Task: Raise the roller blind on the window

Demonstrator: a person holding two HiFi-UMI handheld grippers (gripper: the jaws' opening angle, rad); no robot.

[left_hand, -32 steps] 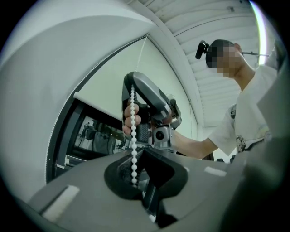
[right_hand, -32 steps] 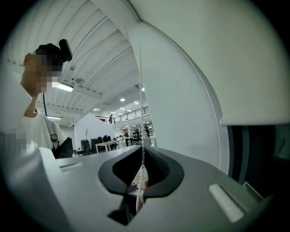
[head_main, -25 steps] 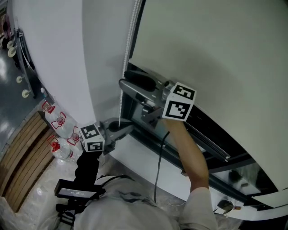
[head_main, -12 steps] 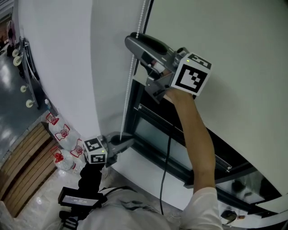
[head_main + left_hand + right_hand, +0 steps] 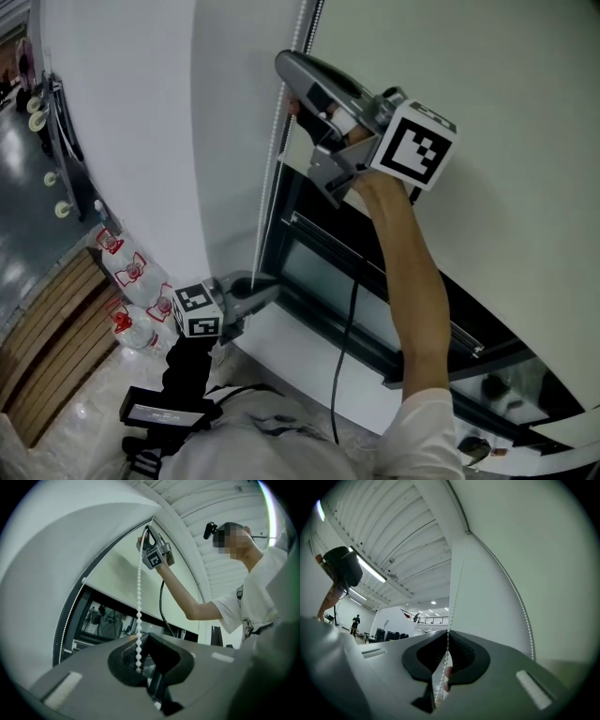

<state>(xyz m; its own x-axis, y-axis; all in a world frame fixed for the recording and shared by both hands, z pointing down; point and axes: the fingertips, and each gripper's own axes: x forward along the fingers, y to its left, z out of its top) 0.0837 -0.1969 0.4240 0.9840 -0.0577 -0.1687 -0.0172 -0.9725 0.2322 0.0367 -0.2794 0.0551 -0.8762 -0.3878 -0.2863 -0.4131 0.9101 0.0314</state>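
Beside the window [image 5: 328, 272], mid-task: right tongs [image 5: 447, 637], lifted above the hem of the roller blind [image 5: 487, 94], have just clamped the bead chain [image 5: 139, 597]; left tongs [image 5: 139, 665] pinch it below that hem. Blind partly down; another pull seemingly ready.

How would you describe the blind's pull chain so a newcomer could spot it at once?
Find the window with its pale roller blind. Along the blind's left edge hangs the bead chain. It is a string of small white balls, unlike the smooth black cable dangling further right.
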